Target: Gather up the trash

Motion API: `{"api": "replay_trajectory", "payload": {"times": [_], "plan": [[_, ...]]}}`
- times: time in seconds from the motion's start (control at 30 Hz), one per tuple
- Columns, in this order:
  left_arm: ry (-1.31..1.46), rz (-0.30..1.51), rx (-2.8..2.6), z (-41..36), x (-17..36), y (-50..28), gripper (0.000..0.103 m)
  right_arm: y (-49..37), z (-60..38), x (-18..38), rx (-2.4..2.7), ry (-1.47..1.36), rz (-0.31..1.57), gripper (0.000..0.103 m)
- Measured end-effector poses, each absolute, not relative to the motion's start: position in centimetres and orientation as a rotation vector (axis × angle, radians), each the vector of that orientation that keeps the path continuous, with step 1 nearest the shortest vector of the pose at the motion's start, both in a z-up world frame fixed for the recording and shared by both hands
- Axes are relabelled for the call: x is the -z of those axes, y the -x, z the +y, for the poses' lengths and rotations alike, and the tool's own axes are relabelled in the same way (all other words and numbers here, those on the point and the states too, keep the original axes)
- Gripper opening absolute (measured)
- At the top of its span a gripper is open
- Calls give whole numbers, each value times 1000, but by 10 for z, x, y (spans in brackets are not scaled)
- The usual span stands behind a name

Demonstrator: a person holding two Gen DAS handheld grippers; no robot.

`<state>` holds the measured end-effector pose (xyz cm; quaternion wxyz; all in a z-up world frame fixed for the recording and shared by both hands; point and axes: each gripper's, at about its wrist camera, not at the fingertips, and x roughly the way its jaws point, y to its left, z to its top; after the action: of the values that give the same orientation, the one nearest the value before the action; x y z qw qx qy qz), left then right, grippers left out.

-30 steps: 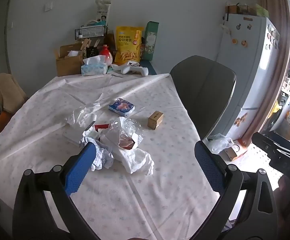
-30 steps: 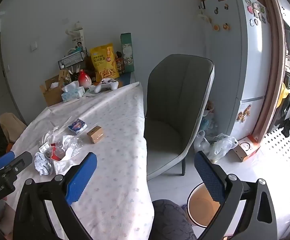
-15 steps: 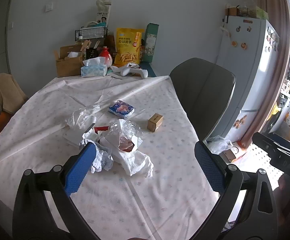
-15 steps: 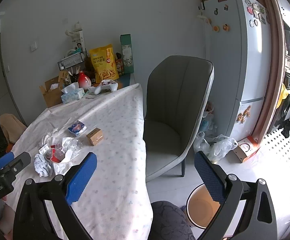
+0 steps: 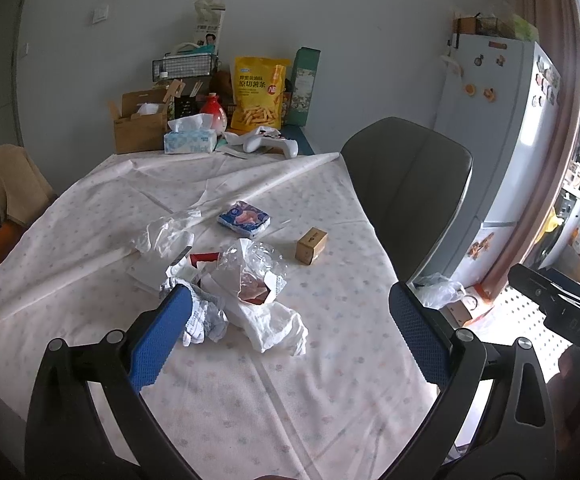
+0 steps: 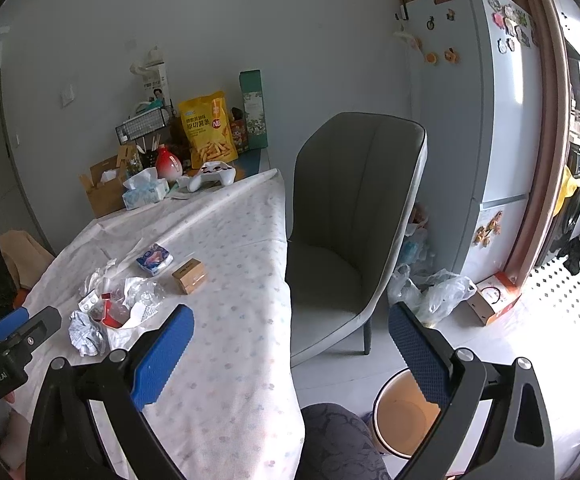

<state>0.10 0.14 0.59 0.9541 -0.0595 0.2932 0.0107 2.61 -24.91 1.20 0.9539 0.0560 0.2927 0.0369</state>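
Trash pile [image 5: 234, 296] sits mid-desk, just ahead of the left gripper [image 5: 290, 336], jaws spread wide & empty; right gripper [image 6: 290, 352] likewise released, off the desk edge above the bin [image 6: 405, 416]. Best bet: start w/ the crumpled paper ball [image 5: 206, 316], pinch low. Crinkly clear plastic [image 5: 250, 260] & limp white bag [image 5: 274, 324] will slip; small cardboard box [image 5: 311, 246] is rigid.

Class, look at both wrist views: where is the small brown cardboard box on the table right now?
The small brown box sits on the tablecloth toward the grey chair, right of the trash pile and near the blue tissue packet; the right wrist view agrees.
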Motion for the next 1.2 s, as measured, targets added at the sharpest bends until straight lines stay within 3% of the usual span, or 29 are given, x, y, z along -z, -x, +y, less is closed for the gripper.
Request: {"api": "replay_trajectory", "payload": {"times": [1.2], "plan": [[137,591,-22,3,-6,-1,97,-26,-250,-15,-67,-107,594,95]]}}
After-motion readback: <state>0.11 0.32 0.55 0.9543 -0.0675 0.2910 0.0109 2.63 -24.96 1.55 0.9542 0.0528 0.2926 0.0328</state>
